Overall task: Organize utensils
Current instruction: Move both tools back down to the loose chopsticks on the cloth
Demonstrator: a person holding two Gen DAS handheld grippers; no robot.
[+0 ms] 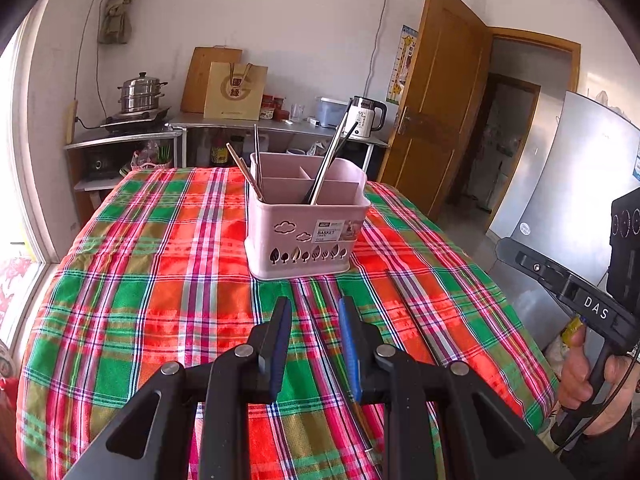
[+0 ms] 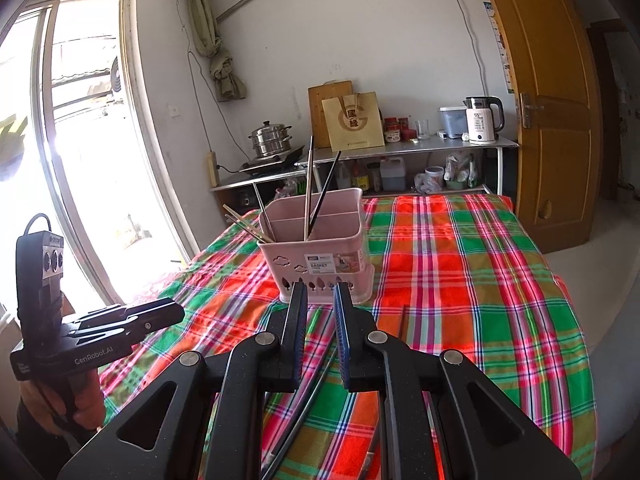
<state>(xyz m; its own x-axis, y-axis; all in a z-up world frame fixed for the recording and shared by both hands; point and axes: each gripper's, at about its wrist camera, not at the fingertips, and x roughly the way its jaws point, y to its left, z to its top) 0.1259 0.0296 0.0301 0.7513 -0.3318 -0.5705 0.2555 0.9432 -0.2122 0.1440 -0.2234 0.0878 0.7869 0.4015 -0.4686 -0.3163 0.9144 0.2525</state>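
Note:
A pink divided basket (image 1: 304,220) (image 2: 320,256) stands on the plaid tablecloth (image 1: 160,280). Several chopsticks lean in its left compartment (image 1: 254,172), and a dark and a pale one lean in the right compartment (image 1: 326,164). My left gripper (image 1: 314,312) hovers just in front of the basket, jaws slightly apart with nothing between them. My right gripper (image 2: 320,300) is also close in front of it, with a narrow empty gap. A dark chopstick (image 1: 412,312) (image 2: 402,322) lies loose on the cloth right of both grippers. A grey one (image 2: 304,404) lies under the right gripper.
Each gripper shows in the other's view, held by a hand (image 1: 576,380) (image 2: 86,404). Behind the table a metal counter (image 2: 400,148) carries a steamer pot (image 2: 272,138), a paper bag and a kettle (image 2: 482,120). A wooden door (image 2: 552,120) is right, a window left.

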